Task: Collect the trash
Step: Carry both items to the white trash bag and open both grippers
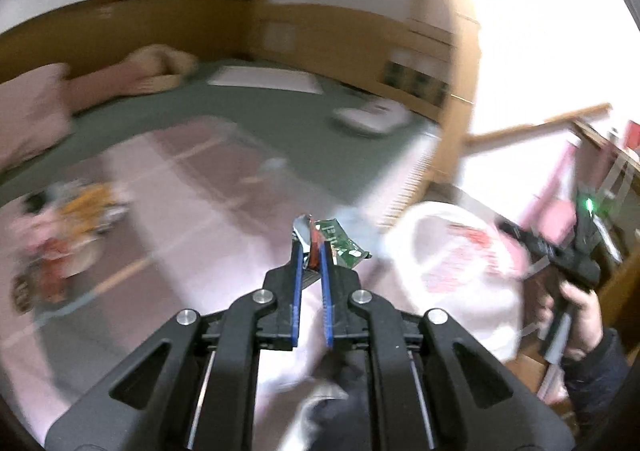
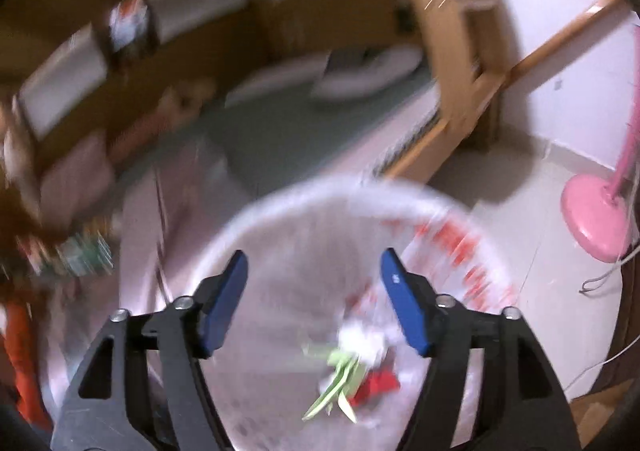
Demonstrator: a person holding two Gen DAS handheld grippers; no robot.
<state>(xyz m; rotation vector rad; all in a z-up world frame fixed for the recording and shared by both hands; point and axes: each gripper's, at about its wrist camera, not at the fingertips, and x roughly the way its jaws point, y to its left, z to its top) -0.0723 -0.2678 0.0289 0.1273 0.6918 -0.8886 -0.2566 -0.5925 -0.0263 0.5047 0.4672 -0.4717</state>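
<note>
My left gripper [image 1: 311, 247] is shut on a crumpled green and red wrapper [image 1: 340, 245] and holds it above the pink bed sheet [image 1: 192, 219], left of a white plastic bag with red print [image 1: 460, 263]. My right gripper [image 1: 568, 255] shows at the right edge of the left wrist view, by the bag. In the right wrist view the right gripper [image 2: 314, 267] is open, above the bag's open mouth [image 2: 304, 235]. Green, white and red scraps [image 2: 352, 367] lie inside the bag.
A blurred pile of wrappers [image 1: 68, 227] lies on the sheet at the left, also in the right wrist view [image 2: 76, 255]. A grey mat [image 1: 248, 119] covers the bed. A wooden bed frame [image 2: 452, 63] and a pink fan base [image 2: 596, 219] stand at the right.
</note>
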